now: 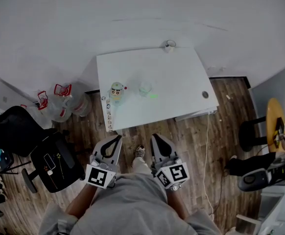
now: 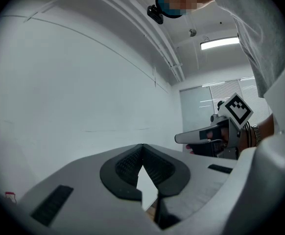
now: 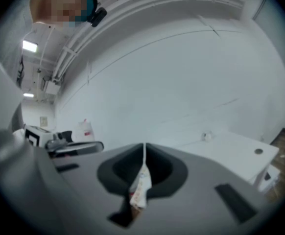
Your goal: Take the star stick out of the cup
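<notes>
Cup [image 1: 145, 88] stands clear and pale; left hand-held gripper [image 1: 118, 138] and right hand-held gripper [image 1: 154, 137] closed, empty

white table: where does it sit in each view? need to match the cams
Head view: table at upper centre, against the far wall.
Left gripper view: no table can be made out; mostly wall and ceiling.
Right gripper view: right of centre, beyond the jaws.
Shared landmark: the white wall, seen in all three views.
</notes>
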### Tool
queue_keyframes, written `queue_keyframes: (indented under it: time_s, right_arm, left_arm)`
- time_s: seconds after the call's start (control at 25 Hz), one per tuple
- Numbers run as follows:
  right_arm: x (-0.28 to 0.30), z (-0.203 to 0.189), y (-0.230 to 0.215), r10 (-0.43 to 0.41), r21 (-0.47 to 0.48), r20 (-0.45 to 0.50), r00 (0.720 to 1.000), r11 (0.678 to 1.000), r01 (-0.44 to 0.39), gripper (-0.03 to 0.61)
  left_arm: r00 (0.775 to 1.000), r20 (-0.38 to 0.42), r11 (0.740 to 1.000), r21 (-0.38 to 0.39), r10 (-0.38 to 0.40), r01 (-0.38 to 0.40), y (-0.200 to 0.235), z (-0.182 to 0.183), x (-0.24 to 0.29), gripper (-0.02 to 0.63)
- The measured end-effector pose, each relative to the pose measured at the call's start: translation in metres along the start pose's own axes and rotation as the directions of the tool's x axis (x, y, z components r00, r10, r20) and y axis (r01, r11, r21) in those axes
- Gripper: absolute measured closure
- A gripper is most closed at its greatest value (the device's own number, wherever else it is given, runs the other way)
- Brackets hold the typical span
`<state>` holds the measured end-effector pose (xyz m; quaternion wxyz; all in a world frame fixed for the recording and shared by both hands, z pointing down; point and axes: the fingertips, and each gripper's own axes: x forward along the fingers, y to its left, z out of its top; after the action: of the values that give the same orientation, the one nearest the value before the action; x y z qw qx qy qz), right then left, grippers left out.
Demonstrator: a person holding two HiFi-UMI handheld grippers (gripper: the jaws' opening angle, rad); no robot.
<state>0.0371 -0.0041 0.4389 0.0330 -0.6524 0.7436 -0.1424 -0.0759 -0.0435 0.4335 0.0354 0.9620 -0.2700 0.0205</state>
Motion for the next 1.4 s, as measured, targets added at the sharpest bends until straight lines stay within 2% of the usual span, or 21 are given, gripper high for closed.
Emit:
queue_keyframes:
  time_s: [0.4, 0.72, 1.0, 1.4]
  right_arm:
    - [0.030, 0.015, -0.052, 0.107, -0.012, -0.032, 0.994, 0.994, -0.108, 0.541]
    - [0.041, 0.022, -0.089, 0.162, -0.018, -0.045, 0.986, 0.986, -0.163, 0.541]
    - [0.049, 0.022, -0.110, 0.174, -0.053, -0.063, 0.983, 0.983, -0.177, 0.541]
    - [0.079, 0.010, -0.133, 0.163, -0.142, -0.169, 0.972, 0.972, -0.188, 0.541]
  left_arm:
    - [0.996, 0.006, 0.995, 0.027, 0.093, -0.093, -0.008, 0.008, 0.054, 0.581]
    - [0.989, 0.006, 0.989, 0.020, 0.146, -0.146, -0.023, 0.005, 0.091, 0.581]
    - [0.988, -0.007, 0.987, 0.030, 0.157, -0.157, -0.027, 0.000, 0.111, 0.581]
    - [0.982, -0.021, 0.982, 0.009, 0.189, -0.189, -0.007, -0.007, 0.134, 0.581]
